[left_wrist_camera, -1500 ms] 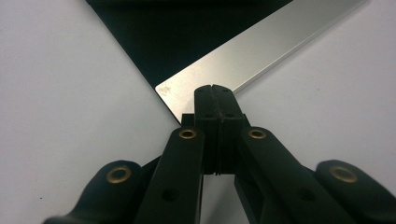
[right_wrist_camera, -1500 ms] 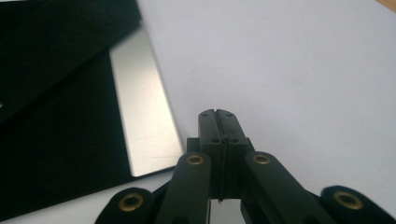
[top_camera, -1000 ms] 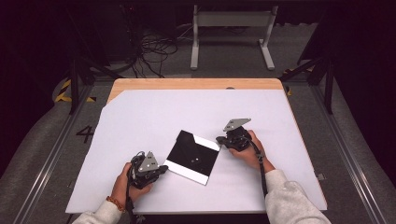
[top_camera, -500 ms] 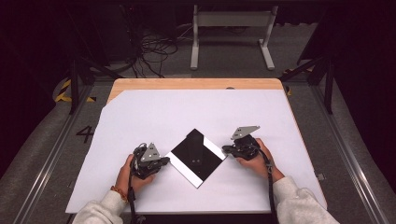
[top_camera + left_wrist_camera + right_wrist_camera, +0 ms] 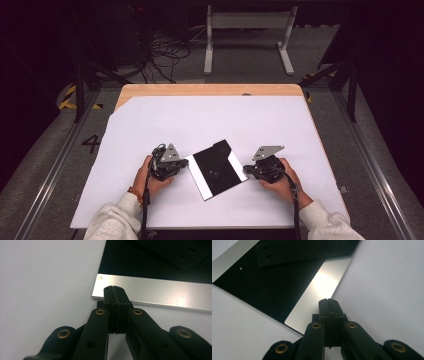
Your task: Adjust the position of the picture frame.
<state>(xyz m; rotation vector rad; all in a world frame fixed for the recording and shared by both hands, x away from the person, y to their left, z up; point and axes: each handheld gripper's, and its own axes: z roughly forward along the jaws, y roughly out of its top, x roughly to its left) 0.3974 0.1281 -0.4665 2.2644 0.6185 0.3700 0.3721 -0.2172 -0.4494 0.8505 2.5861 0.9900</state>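
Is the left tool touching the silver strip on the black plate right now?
Touching. In the left gripper view the left tool, its jaws shut, overlaps the near edge of the silver strip of the black plate, with no gap between tip and metal.

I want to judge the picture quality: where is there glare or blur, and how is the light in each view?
High view: the white table cover is evenly lit, the surroundings dark, the image a little soft. Right gripper view: strong glare on the silver strip of the black plate; the right gripper is near and slightly soft. Left gripper view: the strip shines mildly; the left gripper looks dark with little detail.
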